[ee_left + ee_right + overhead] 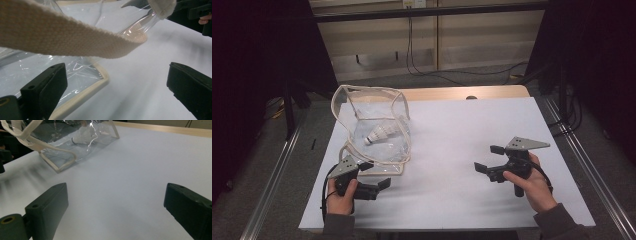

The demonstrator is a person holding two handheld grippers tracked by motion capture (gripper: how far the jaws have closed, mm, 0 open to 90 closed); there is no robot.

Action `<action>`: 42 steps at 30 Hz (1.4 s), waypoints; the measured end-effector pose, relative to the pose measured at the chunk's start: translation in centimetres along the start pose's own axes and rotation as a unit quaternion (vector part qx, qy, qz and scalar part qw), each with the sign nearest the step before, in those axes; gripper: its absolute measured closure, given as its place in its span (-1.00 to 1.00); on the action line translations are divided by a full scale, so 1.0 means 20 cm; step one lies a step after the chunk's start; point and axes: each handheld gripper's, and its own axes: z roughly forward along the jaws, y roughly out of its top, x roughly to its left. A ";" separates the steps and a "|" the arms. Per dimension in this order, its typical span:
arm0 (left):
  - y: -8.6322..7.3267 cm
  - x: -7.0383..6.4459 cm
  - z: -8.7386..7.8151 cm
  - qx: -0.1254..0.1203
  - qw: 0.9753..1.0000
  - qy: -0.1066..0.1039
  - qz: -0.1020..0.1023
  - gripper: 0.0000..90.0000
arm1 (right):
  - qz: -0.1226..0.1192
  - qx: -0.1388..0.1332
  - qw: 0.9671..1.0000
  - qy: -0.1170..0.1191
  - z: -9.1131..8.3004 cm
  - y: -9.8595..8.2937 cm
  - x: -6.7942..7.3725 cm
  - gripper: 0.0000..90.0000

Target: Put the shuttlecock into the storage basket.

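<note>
A clear plastic bag [379, 137] with cream webbing trim and handles lies on the left of the white table top [462, 145]. Inside it rests a white shuttlecock [379, 134], which the right gripper view shows through the plastic [83, 135]. My left gripper [374, 173] is open at the bag's near corner; one cream strap [75, 40] hangs just above its jaws and the bag's trimmed edge [85, 90] lies between them. My right gripper [490, 157] stands open over bare table on the right, apart from the bag [75, 142].
The table's wooden far edge [452, 92] shows behind the white sheet. Metal rails [582, 165] run along both sides. Cables [437, 70] lie on the floor beyond. The centre and right of the sheet give free room.
</note>
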 end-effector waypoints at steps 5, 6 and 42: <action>0.00 0.00 0.00 -0.003 1.000 0.001 -0.002 -0.93 | 0.006 -0.001 1.000 -0.002 -0.02 -0.03 -0.02 -0.88; 0.00 0.00 0.00 -0.001 1.000 0.002 -0.003 -0.93 | 0.005 -0.001 1.000 -0.004 -0.02 -0.04 -0.02 -0.88; 0.00 0.00 0.00 -0.003 1.000 0.000 -0.003 -0.93 | 0.013 0.003 0.999 -0.031 -0.14 -0.19 -0.10 -0.88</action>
